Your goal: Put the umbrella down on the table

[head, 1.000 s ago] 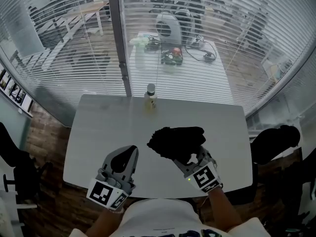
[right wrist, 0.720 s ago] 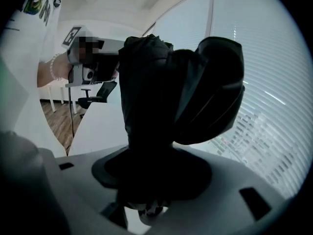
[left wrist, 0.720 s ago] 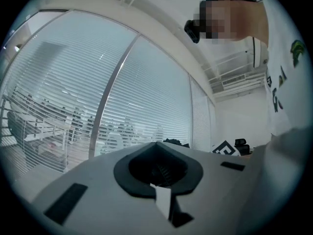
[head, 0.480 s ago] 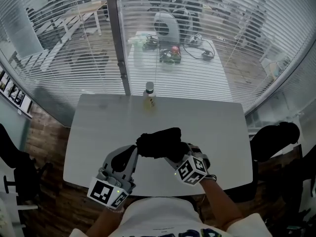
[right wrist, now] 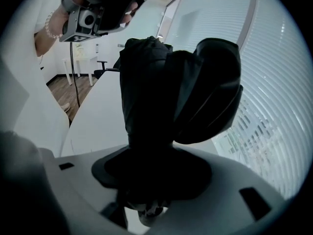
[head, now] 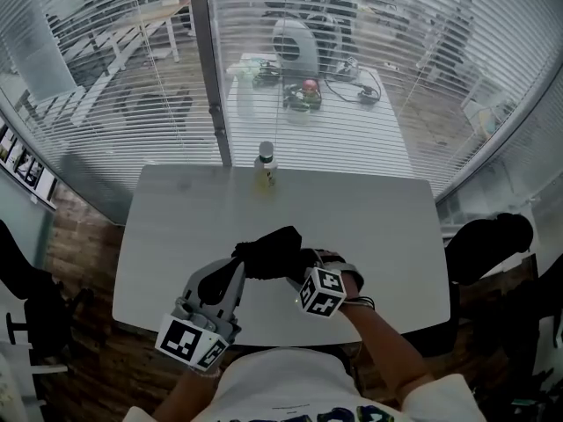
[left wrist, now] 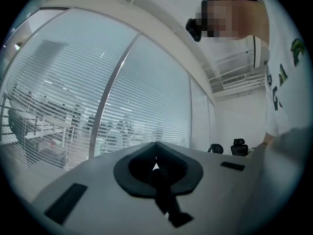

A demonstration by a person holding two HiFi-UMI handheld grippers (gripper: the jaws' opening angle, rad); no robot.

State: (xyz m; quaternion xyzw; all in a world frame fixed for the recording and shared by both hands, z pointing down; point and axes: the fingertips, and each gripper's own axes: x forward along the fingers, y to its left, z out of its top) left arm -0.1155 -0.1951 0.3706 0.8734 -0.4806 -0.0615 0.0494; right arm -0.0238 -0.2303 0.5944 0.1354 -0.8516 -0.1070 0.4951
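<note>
Where the pale grey, smooth-moulded fingers (right wrist: 230, 180) of the right gripper (head: 303, 271) close, they pinch one item: a folded umbrella (right wrist: 161, 97). It is black, of soft matt fabric gathered into loose rounded folds, and it bulges wider away from the grip. Its narrow end sits in the dark hollow between the fingers. In the head view it is a lumpy dark mass over the near middle of the counter (head: 378, 227). Whether it rests on the surface cannot be told.

Left gripper (left wrist: 155, 146): fingers (left wrist: 83, 180) pressed together, meeting in a point, nothing between them. Same grey plastic, broad and flat-sided, with a black teardrop-shaped recess at the base. Held at the counter's near edge, just beside the umbrella's left end.

Each gripper carries a marker cube printed with black-and-white squares: right cube (head: 321, 290), left cube (head: 189, 343).

Counter: rectangular with rounded corners, plain white, smooth matt top.

Bottle (head: 266, 167): small, clear, pale cap, yellowish contents. Upright at the counter's far edge, well apart from the umbrella.

Beyond the counter: a wall of horizontal slatted blinds (head: 369, 104), divided by a grey upright post (head: 211, 86).

Floor (head: 79, 236): brown, wood-plank pattern.

Chair (head: 488, 253): black, rounded back, just beside the counter's right end.
</note>
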